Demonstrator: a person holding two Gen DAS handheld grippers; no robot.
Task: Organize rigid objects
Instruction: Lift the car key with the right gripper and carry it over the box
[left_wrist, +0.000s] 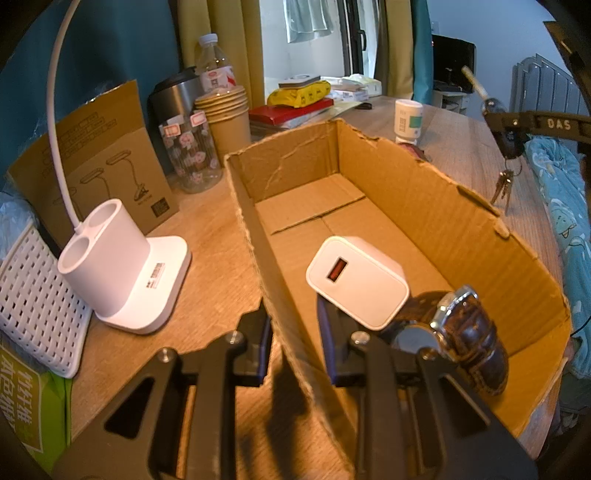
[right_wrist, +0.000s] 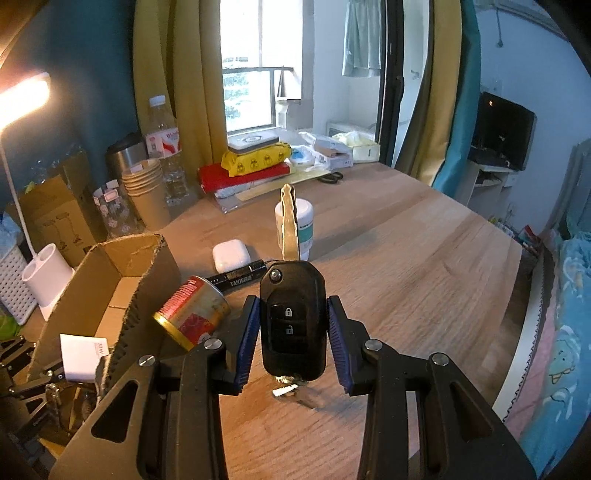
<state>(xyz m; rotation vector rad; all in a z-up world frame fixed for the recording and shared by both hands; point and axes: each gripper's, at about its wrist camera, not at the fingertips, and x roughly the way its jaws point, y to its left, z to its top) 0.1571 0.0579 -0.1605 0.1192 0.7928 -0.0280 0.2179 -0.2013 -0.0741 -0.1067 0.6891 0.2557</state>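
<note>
My left gripper (left_wrist: 294, 339) is shut on the near left wall of an open cardboard box (left_wrist: 424, 192). Inside the box lie a white USB charger (left_wrist: 356, 282) and a brown-strapped watch (left_wrist: 461, 332). My right gripper (right_wrist: 293, 332) is shut on a black car key fob (right_wrist: 293, 321), held above the table with its metal blade (right_wrist: 290, 225) pointing up and small keys hanging below. From the left wrist view that fob (left_wrist: 511, 138) hangs beyond the box's right wall. On the table beside the box (right_wrist: 147, 280) lie a tin can (right_wrist: 192, 310), a black flashlight (right_wrist: 240, 278), a white earbud case (right_wrist: 231, 254) and a white bottle (right_wrist: 304, 229).
A white desk lamp base (left_wrist: 122, 266), a white perforated basket (left_wrist: 33, 295), a lamp carton (left_wrist: 99, 155), a patterned jar (left_wrist: 188, 155), stacked paper cups (left_wrist: 225, 114) and a water bottle (left_wrist: 214, 62) crowd the table's left. Books and a yellow pack (right_wrist: 255, 158) sit at the back. A bed (right_wrist: 561, 332) borders the right.
</note>
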